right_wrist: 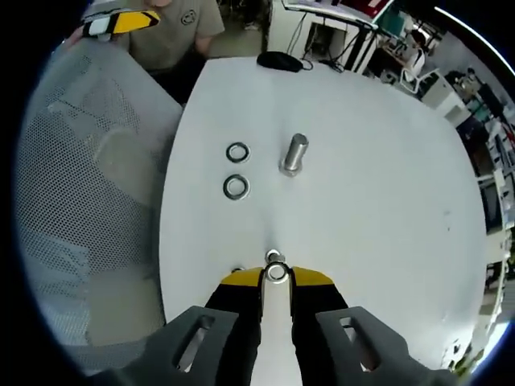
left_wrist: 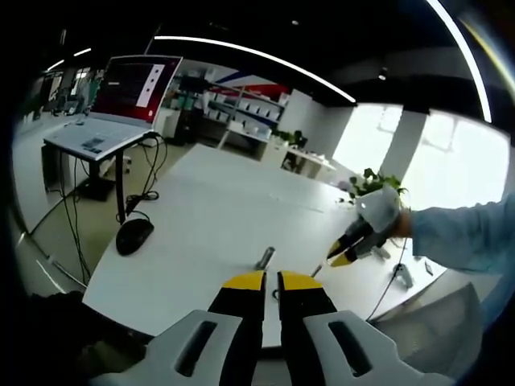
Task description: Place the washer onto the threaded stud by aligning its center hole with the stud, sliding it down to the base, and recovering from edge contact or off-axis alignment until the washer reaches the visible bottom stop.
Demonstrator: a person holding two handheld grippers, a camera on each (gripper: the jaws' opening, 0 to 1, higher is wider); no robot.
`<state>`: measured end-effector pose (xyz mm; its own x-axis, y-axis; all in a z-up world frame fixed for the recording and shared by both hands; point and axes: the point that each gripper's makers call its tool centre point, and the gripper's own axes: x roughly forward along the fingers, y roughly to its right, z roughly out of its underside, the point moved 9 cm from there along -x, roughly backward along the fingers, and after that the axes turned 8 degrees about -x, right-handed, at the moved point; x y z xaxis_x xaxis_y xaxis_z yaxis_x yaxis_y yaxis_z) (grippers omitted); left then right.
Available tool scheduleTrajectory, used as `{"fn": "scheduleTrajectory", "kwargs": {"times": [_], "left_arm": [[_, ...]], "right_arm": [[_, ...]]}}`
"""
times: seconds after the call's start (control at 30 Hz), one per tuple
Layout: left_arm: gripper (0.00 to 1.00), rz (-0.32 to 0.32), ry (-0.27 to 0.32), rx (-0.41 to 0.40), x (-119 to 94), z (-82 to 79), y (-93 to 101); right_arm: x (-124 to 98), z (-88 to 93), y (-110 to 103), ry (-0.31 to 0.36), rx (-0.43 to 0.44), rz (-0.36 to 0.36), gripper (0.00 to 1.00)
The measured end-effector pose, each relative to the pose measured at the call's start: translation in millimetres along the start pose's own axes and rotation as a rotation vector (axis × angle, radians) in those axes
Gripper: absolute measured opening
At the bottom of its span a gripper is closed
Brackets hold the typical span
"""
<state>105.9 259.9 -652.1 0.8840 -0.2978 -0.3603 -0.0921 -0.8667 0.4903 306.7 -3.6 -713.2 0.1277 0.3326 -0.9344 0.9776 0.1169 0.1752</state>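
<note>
A short metal threaded stud (right_wrist: pixel 294 153) stands upright on the white table (right_wrist: pixel 378 201); it also appears as the stud (left_wrist: pixel 265 258) just beyond my left jaws. Two loose washers (right_wrist: pixel 237 152) (right_wrist: pixel 236 186) lie flat to the stud's left. My right gripper (right_wrist: pixel 276 277) is low over the table's near edge, shut on a small washer (right_wrist: pixel 276 273) held at its yellow tips, well short of the stud. The right gripper (left_wrist: pixel 348 251) also shows from the side in a white-gloved hand. My left gripper (left_wrist: pixel 271 281) hangs above the table edge, shut, with nothing between its jaws.
A black mouse (right_wrist: pixel 279 60) lies at the table's far end, also seen as the mouse (left_wrist: pixel 133 236). A grey mesh chair (right_wrist: pixel 88 169) stands beside the table. A laptop (left_wrist: pixel 121 96) sits on a side stand. A person's torso (right_wrist: pixel 173 28) is beyond the table.
</note>
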Motion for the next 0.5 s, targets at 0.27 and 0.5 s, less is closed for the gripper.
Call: {"fn": "scheduleTrajectory", "kwargs": {"times": [0.27, 0.5], "left_arm": [[0.03, 0.0, 0.001, 0.0, -0.1, 0.0, 0.0], [0.03, -0.001, -0.001, 0.001, 0.1, 0.0, -0.2]], "right_arm": [[4.1, -4.1, -1.1, -0.017, -0.035, 0.001, 0.13], [10.0, -3.8, 2.3, -0.033, -0.058, 0.003, 0.13]]}}
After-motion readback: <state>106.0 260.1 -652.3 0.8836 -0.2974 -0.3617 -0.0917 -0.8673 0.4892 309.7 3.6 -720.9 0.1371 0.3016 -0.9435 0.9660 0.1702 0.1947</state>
